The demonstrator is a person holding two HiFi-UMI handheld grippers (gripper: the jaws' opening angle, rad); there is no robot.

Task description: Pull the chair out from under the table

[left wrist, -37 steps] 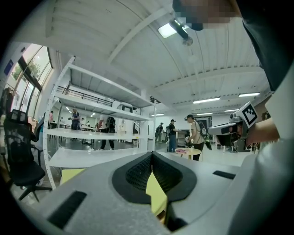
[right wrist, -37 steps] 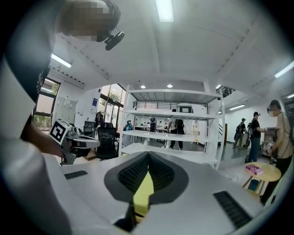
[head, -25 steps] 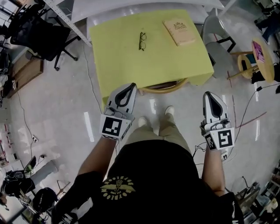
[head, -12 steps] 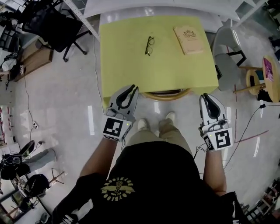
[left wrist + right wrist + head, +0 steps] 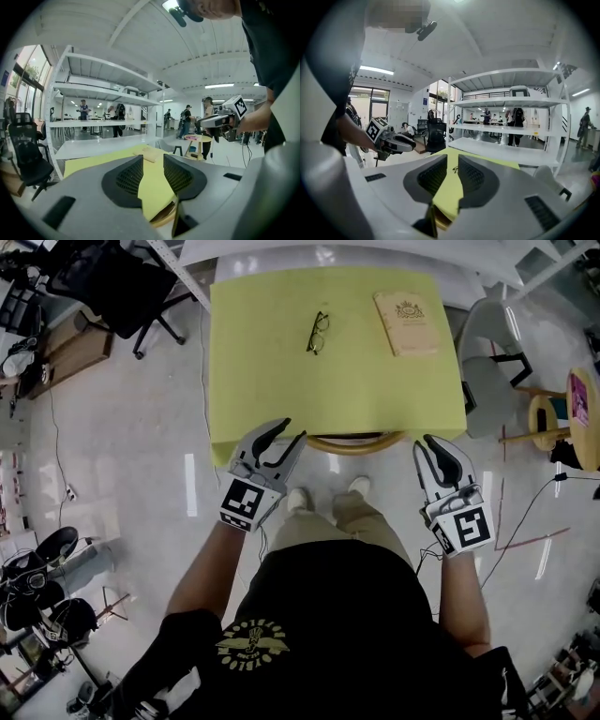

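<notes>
As left gripper (image 5: 290,433) and right gripper (image 5: 433,446) open, empty, we aim both at the chair (image 5: 356,442) rim, seemingly under the table (image 5: 281,381).

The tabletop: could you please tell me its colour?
The tabletop is pale yellow-green, best seen in the head view.
</notes>
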